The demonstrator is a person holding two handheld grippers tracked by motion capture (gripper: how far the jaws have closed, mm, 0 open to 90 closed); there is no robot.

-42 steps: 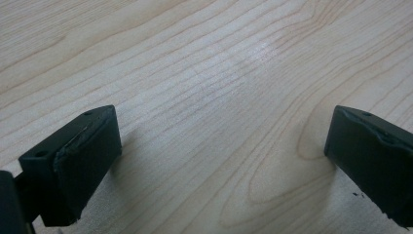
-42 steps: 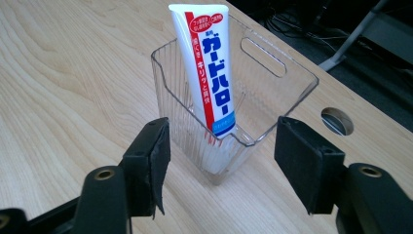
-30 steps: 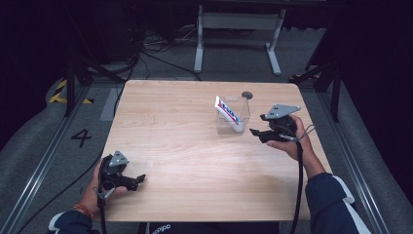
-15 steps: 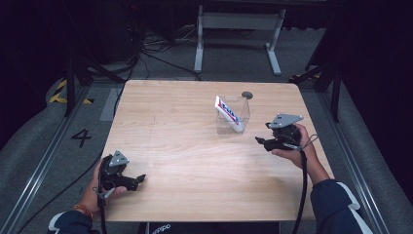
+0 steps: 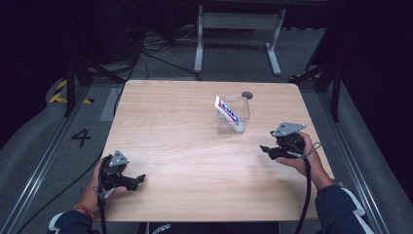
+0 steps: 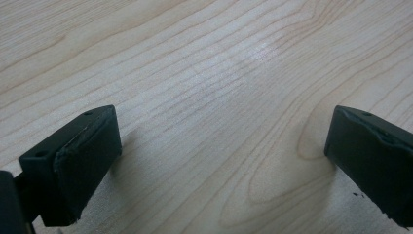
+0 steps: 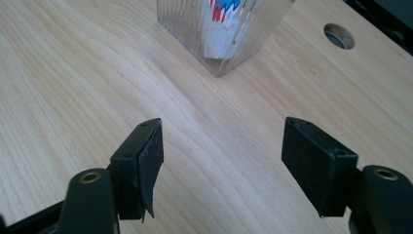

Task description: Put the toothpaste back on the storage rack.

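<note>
Wooden table [image 5: 195,146] bears a clear container [image 7: 221,34] holding a toothpaste tube [image 5: 228,113], just ahead of the right gripper [image 5: 265,148]. Both it and the left gripper [image 5: 139,179] stand open, empty. Risk: a careless approach likely tips the light container.

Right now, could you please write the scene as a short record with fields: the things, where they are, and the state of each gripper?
table: pale wood, with a round hole near the far edge
container: clear ribbed plastic cup, upright, on the far right part of the table
tube: white tube with red and blue print, leaning inside the cup
left gripper: near the front left corner, fingers open, nothing between them
right gripper: on the right side, short of the cup, fingers open, nothing between them
contact: neither gripper touches the cup
</note>
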